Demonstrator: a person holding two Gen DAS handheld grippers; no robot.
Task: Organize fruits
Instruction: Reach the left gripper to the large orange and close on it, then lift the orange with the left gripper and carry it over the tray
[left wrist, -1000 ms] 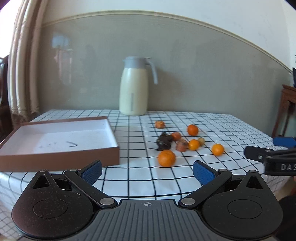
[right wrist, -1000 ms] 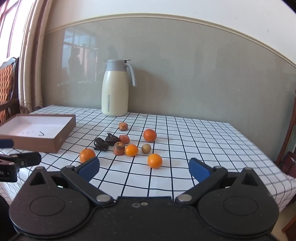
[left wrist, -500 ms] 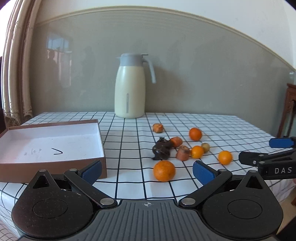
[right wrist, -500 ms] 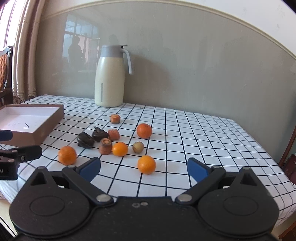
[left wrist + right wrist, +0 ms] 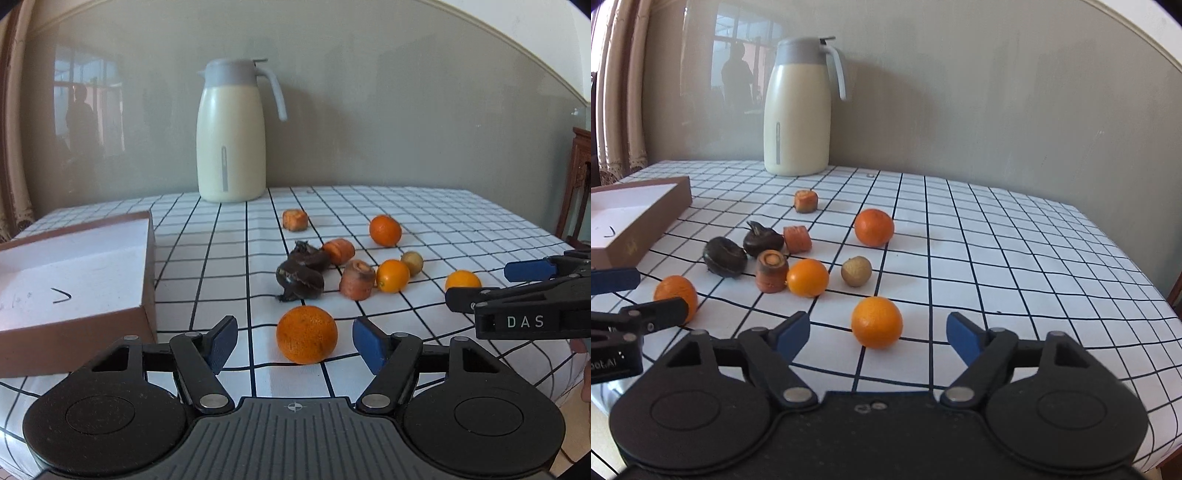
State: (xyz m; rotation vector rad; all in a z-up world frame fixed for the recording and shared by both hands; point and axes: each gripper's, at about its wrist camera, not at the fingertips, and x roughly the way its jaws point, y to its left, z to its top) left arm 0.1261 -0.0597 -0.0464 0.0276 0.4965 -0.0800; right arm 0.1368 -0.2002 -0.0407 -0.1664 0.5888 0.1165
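Observation:
Several oranges, carrot pieces, two dark water chestnuts and a small brown fruit lie on the checked tablecloth. My left gripper (image 5: pixel 295 341) is open, with the nearest orange (image 5: pixel 306 334) just ahead between its blue pads. My right gripper (image 5: pixel 877 334) is open, with another orange (image 5: pixel 876 322) just ahead between its pads. A shallow brown box (image 5: pixel 74 273) with a white inside stands at the left; it also shows in the right wrist view (image 5: pixel 635 218). Each gripper shows at the edge of the other's view.
A cream thermos jug (image 5: pixel 232 133) stands at the back by the grey wall. Carrot pieces (image 5: pixel 771 271) and the dark chestnuts (image 5: pixel 724 256) cluster mid-table. A dark wooden chair (image 5: pixel 578 184) stands past the table's right edge.
Both grippers have moved forward and down toward the table. Each now has an orange close in front of its open pads. No fruit has moved.

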